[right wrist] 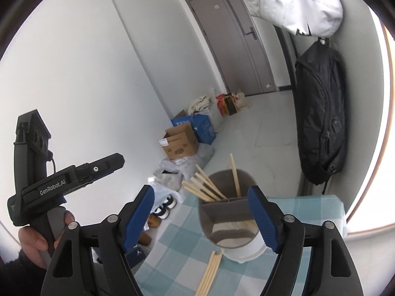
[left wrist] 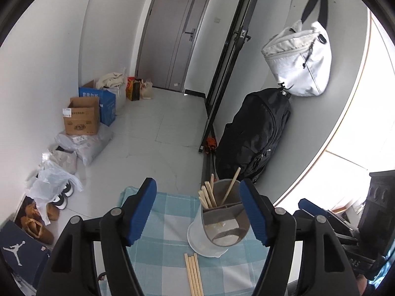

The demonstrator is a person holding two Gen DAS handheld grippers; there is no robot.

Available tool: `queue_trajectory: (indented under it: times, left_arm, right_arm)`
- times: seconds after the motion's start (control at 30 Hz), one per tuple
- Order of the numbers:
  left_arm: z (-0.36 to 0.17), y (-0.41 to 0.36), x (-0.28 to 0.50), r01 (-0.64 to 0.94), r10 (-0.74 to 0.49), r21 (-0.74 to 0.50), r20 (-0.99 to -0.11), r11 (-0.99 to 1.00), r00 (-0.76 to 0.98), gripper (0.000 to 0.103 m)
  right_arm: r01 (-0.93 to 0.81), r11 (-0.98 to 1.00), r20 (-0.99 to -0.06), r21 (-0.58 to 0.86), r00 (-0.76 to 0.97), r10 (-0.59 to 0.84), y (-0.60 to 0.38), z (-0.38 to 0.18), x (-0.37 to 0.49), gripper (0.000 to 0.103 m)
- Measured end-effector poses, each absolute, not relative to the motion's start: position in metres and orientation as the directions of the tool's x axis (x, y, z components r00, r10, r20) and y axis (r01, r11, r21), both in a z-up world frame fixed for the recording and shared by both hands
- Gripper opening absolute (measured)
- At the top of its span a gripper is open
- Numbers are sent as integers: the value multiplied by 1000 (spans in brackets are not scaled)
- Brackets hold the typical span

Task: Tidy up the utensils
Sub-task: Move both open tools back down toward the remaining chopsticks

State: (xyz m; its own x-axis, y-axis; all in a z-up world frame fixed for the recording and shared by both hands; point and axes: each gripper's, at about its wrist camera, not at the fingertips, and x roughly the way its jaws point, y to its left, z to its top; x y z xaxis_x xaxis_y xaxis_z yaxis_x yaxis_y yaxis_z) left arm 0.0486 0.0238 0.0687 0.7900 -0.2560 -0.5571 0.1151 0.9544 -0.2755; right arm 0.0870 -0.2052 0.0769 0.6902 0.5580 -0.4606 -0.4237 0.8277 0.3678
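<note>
A grey divided utensil holder [left wrist: 219,224] on a white base stands on the blue checked tablecloth [left wrist: 163,224]. Several wooden chopsticks [left wrist: 208,196] lean in its left compartment, and one stands alone to their right. More loose chopsticks [left wrist: 193,275] lie on the cloth in front of it. My left gripper [left wrist: 196,182] is open above the cloth, nothing between its blue pads. In the right wrist view the holder [right wrist: 229,214] and the loose chopsticks [right wrist: 209,273] lie below my right gripper [right wrist: 201,188], also open and empty. A hand [right wrist: 32,241] holds the left gripper [right wrist: 116,160] at the left.
The table's far edge [left wrist: 138,190] drops to a tiled floor with cardboard boxes [left wrist: 81,117], plastic bags and shoes [left wrist: 44,222] at the left. A black backpack [left wrist: 254,133] and a white bag [left wrist: 298,59] hang on the wall to the right. A grey door [left wrist: 172,34] is at the back.
</note>
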Motion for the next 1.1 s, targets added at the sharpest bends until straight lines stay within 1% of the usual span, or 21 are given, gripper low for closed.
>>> queue_trajectory:
  times: [0.07, 0.1, 0.13, 0.17, 0.2, 0.27, 0.33, 0.67, 0.93, 1.1]
  left_arm:
    - [67, 19, 42, 114, -244, -259, -556, 959, 794, 68]
    - [66, 18, 39, 113, -240, -254, -556, 961, 796, 70]
    - [65, 17, 36, 113, -238, -251, -553, 962, 798, 74]
    - [63, 16, 32, 109, -233, -247, -551, 963, 802, 77]
    - [62, 15, 28, 107, -227, -242, -549, 964, 804, 77]
    - [57, 11, 22, 108, -219, -229, -546, 967, 809, 78]
    - [51, 8, 17, 104, -208, -214, -549, 971, 809, 78]
    - [20, 10, 10, 58, -158, -192, -561, 980, 812, 79]
    - [-10, 20, 15, 13, -128, -195, -589, 981, 798, 79]
    - [-31, 30, 20, -21, -112, -204, -619, 979, 777, 79]
  right_arm:
    - [-424, 833, -447, 355, 705, 550, -205, 77, 76, 87]
    - [-422, 836, -445, 350, 711, 545, -205, 76, 72, 89]
    - [-422, 838, -442, 345, 715, 542, -205, 75, 68, 91]
    - [-424, 838, -437, 343, 717, 542, -205, 73, 62, 92]
    - [-426, 838, -435, 342, 718, 543, -206, 71, 58, 92]
    - [-424, 842, -435, 334, 723, 537, -207, 65, 52, 97]
    - [-424, 844, -435, 327, 726, 533, -208, 57, 44, 100]
    - [-422, 857, -485, 296, 706, 515, -204, 23, 30, 103]
    - [-419, 868, -561, 267, 664, 493, -194, -5, 35, 103]
    - [-408, 864, -602, 296, 622, 500, -190, -24, 42, 103]
